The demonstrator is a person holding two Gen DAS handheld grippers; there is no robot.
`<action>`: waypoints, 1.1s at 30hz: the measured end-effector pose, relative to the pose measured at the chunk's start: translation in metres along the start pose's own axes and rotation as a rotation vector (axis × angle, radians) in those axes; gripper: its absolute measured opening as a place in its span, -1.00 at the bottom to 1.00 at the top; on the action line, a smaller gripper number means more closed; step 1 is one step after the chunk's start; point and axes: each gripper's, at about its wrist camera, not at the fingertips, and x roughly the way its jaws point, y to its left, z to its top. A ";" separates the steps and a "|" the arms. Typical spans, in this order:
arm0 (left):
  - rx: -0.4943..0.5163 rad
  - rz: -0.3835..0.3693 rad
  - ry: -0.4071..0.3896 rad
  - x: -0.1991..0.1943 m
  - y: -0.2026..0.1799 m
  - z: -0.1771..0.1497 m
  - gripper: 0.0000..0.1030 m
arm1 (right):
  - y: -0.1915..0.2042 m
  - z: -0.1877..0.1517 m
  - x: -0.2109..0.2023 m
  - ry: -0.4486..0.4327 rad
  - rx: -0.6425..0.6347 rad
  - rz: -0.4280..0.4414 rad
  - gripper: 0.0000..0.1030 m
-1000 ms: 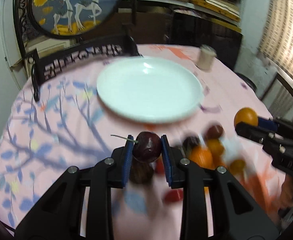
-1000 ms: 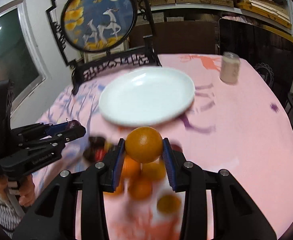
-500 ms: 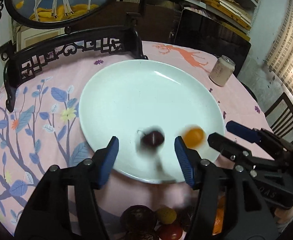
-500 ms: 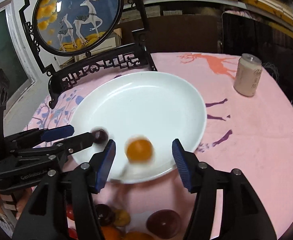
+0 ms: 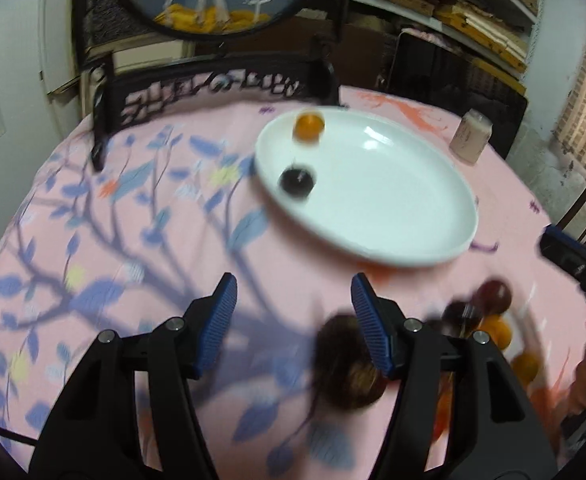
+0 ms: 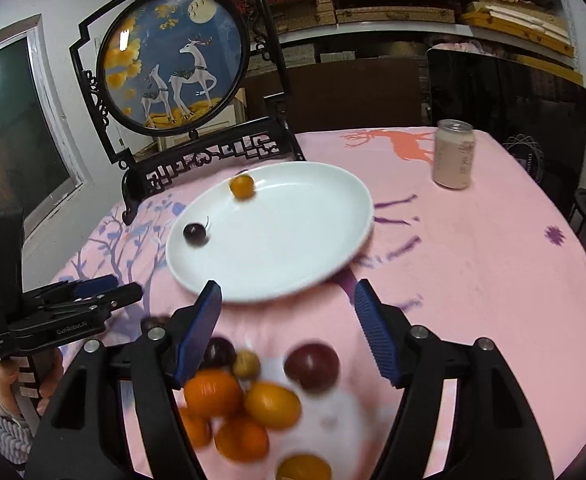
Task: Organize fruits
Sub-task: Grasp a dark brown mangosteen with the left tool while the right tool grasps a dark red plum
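Observation:
A white plate (image 5: 393, 208) (image 6: 293, 240) lies mid-table. On its far left side sit a small orange (image 5: 309, 126) (image 6: 241, 186) and a dark stemmed cherry (image 5: 297, 179) (image 6: 195, 233). My left gripper (image 5: 293, 288) (image 6: 121, 286) hovers over the cloth near the plate, its jaws opening with nothing between them. My right gripper (image 6: 288, 292) (image 5: 561, 246) is also opening and empty. It hangs above a blurred pile of loose fruit: a red plum (image 6: 312, 366) (image 5: 493, 296), several oranges (image 6: 213, 394) and a dark round fruit (image 5: 351, 364).
A pink tablecloth (image 6: 473, 272) covers the round table. A drink can (image 6: 454, 154) (image 5: 471, 140) stands at the far right. A black-framed round deer screen (image 6: 173, 60) stands at the far edge behind the plate. A hand (image 6: 9, 376) holds the left gripper.
Both grippers let go of their fruit over the plate and drew back toward the pile. The cherry and the orange rolled to the plate's far left side.

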 end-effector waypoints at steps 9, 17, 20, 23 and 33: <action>0.119 0.044 -0.033 -0.010 -0.025 -0.029 0.32 | -0.019 -0.045 -0.032 0.009 0.067 -0.018 0.57; 0.191 0.036 -0.003 0.016 -0.040 -0.021 0.36 | -0.019 -0.042 -0.034 -0.021 0.064 -0.034 0.69; 0.201 0.033 -0.009 0.022 -0.040 -0.020 0.35 | -0.021 -0.042 -0.034 -0.021 0.067 -0.041 0.69; 0.148 -0.050 0.031 0.023 -0.029 -0.019 0.01 | -0.026 -0.043 -0.032 -0.014 0.083 -0.046 0.69; 0.154 0.001 0.048 0.036 -0.029 -0.017 0.14 | -0.030 -0.044 -0.027 0.005 0.099 -0.048 0.69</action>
